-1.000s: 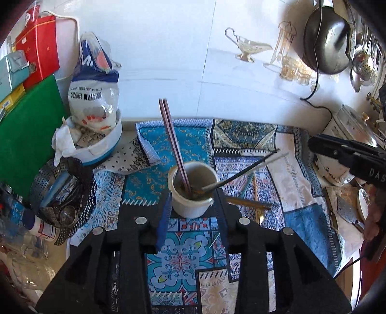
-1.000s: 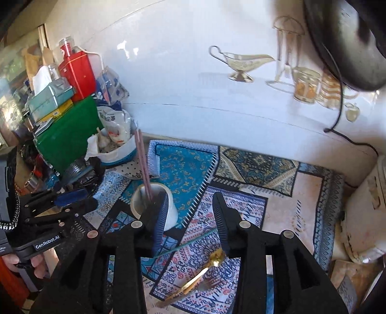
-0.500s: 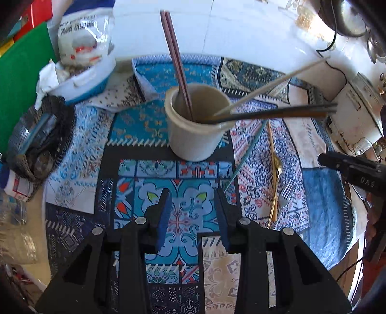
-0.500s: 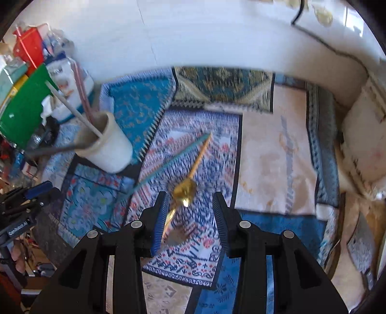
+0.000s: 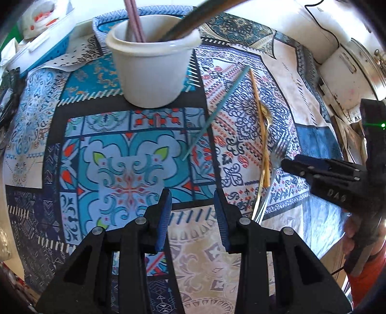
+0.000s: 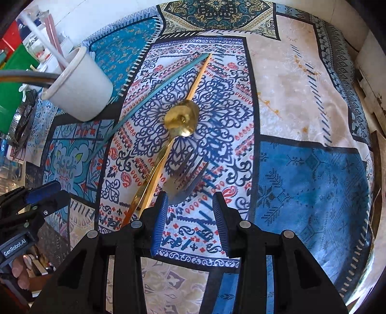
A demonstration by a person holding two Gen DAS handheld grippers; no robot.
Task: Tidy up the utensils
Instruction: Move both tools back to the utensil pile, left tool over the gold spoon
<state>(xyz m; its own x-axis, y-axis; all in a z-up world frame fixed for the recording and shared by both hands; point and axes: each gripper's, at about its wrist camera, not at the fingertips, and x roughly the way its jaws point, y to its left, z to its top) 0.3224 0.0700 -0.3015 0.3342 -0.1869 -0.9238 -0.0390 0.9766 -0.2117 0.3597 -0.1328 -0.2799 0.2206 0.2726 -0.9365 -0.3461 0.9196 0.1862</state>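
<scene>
Utensils lie loose on the patterned patchwork cloth [image 6: 301, 101]: a gold spoon [image 6: 182, 117], a silver fork [image 6: 184, 183], a thin teal chopstick [image 6: 149, 90] and a gold chopstick [image 5: 259, 116]. Right gripper [image 6: 189, 212] hovers just over the fork, jaws parted, gripping nothing. Left gripper [image 5: 193, 212] hangs with jaws apart and empty, near the white ceramic cup [image 5: 152, 65] holding pink chopsticks [image 5: 135, 19].

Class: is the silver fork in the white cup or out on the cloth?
Out: the fork lies flat on the cloth, apart from the cup.
</scene>
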